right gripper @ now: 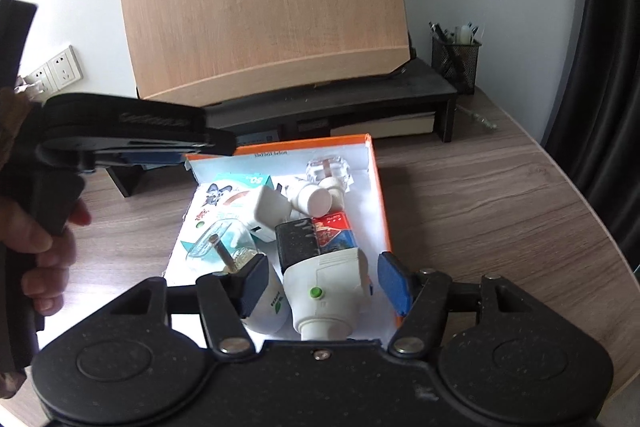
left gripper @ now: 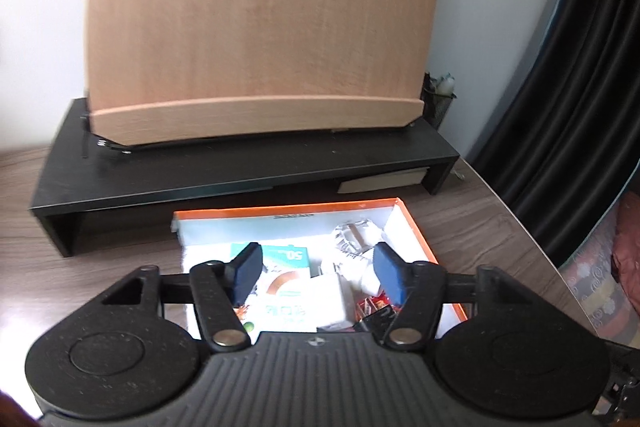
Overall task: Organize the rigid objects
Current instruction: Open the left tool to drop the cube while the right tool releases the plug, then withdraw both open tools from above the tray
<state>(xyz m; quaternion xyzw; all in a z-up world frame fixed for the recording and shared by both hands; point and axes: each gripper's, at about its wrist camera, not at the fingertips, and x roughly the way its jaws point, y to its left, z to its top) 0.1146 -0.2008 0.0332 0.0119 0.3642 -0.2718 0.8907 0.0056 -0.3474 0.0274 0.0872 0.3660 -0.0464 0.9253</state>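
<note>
An orange-rimmed white box (left gripper: pixel 288 208) (right gripper: pixel 382 195) lies on the wooden table and holds several small items. Among them are a white adapter cube (right gripper: pixel 268 207) (left gripper: pixel 326 297), a clear glass knob (right gripper: pixel 330 167) (left gripper: pixel 354 235), a small white bottle (right gripper: pixel 316 199), a black block (right gripper: pixel 298 241) and a green printed card (left gripper: pixel 288 255). My left gripper (left gripper: pixel 318 273) hovers open over the box, nothing between its pads. My right gripper (right gripper: pixel 325 281) stands open over the near end. A white plug-in device with a green button (right gripper: pixel 320 311) lies between its fingers, unpressed.
Behind the box stands a black desk riser (left gripper: pixel 240 163) carrying a tilted wooden board (left gripper: pixel 260 19). A mesh pen holder (right gripper: pixel 456 61) sits at the back right, wall sockets (right gripper: pixel 60 71) at the left. A dark curtain (left gripper: pixel 580 67) hangs past the table's curved right edge. A hand (right gripper: pixel 44 239) holds the left gripper.
</note>
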